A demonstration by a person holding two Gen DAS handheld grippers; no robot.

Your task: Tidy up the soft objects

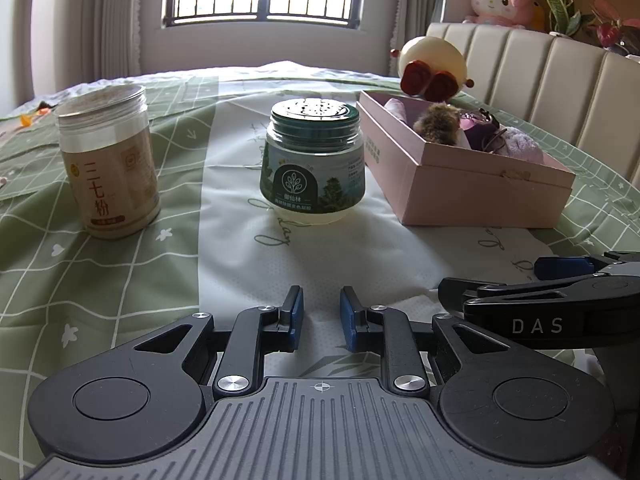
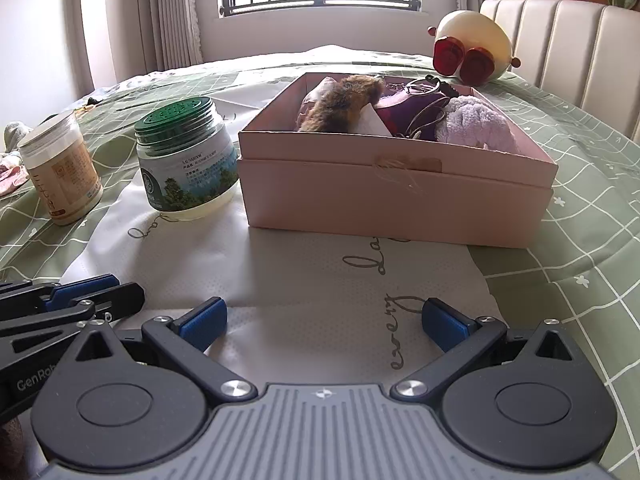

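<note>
Pink cardboard is sitting to the right in your left wrist view: the box (image 1: 460,184) is resting on the bed (image 1: 120,280), open at the top, with a brown furry toy (image 1: 438,124) and a lilac plush (image 1: 520,142) lying inside it. Just left of the box a green-lidded jar (image 1: 314,160) is standing upright, and well apart from it, further left, a beige powder jar (image 1: 110,164). Your left tool (image 1: 320,312) is hovering low over the white sheet with its blue pads narrowly parted and nothing between them; the right tool (image 1: 560,284) is reaching in from the right edge.

From your right wrist, the box (image 2: 396,200) is lying straight ahead, the furry toy (image 2: 344,100), a purple pouch (image 2: 412,114) and the lilac plush (image 2: 476,124) crowding inside. Your right tool (image 2: 322,320) is gaping wide and gripping nothing. A cream round toy (image 2: 472,36) is sitting behind the box.
</note>
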